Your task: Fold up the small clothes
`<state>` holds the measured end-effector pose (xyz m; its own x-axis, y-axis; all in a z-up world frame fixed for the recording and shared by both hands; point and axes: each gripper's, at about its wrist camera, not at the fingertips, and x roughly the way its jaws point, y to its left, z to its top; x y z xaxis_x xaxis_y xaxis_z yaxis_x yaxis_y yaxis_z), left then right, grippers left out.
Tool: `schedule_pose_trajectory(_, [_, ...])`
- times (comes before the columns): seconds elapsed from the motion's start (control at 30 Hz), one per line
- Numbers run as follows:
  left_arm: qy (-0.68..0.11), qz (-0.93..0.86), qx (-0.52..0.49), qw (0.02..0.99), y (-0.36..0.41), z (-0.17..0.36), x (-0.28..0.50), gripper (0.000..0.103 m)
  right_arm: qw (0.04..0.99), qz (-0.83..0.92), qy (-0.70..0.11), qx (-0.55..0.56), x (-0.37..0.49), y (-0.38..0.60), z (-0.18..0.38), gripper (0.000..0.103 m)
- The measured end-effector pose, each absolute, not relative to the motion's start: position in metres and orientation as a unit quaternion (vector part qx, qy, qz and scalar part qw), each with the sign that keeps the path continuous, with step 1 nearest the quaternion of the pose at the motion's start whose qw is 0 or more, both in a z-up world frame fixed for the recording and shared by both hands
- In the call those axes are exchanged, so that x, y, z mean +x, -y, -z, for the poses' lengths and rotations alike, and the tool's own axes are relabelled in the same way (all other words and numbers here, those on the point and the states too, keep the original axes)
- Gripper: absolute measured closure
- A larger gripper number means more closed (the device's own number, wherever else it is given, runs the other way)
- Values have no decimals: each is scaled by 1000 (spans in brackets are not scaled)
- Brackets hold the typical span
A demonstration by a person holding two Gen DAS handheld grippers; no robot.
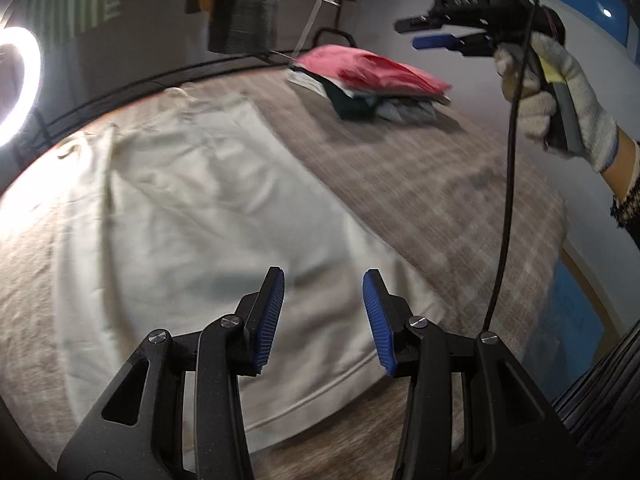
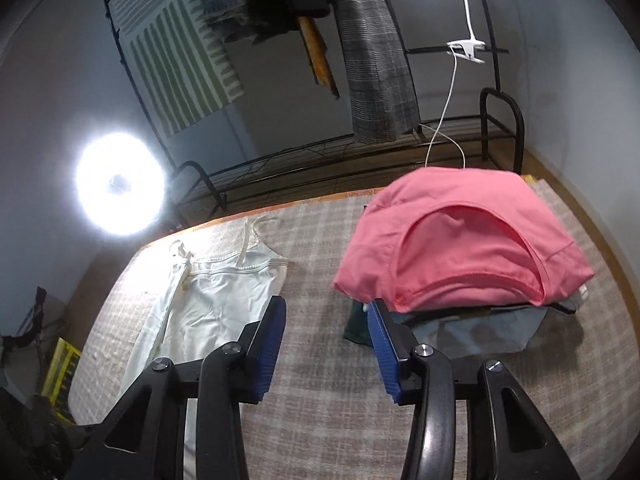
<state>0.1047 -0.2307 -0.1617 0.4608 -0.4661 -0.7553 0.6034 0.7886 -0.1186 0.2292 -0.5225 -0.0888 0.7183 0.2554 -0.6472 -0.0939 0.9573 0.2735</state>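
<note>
On checked cloth (image 2: 328,400): folded stack (image 2: 464,256) done, pink on top; white camisole (image 2: 224,296) just left of it, flat, unfolded, next up; left tongs (image 1: 324,316) and right tongs (image 2: 328,340) both parted, empty

Both wrist views look steeply down, sharing the white top (image 1: 192,216) and stack (image 2: 460,248).
</note>
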Motion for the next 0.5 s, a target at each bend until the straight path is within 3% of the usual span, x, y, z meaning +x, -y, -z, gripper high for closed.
schedule_pose_trajectory(0.5, [-432,341,166,818,294,190,78,61,895,-149,-399,128,275,500,128,56])
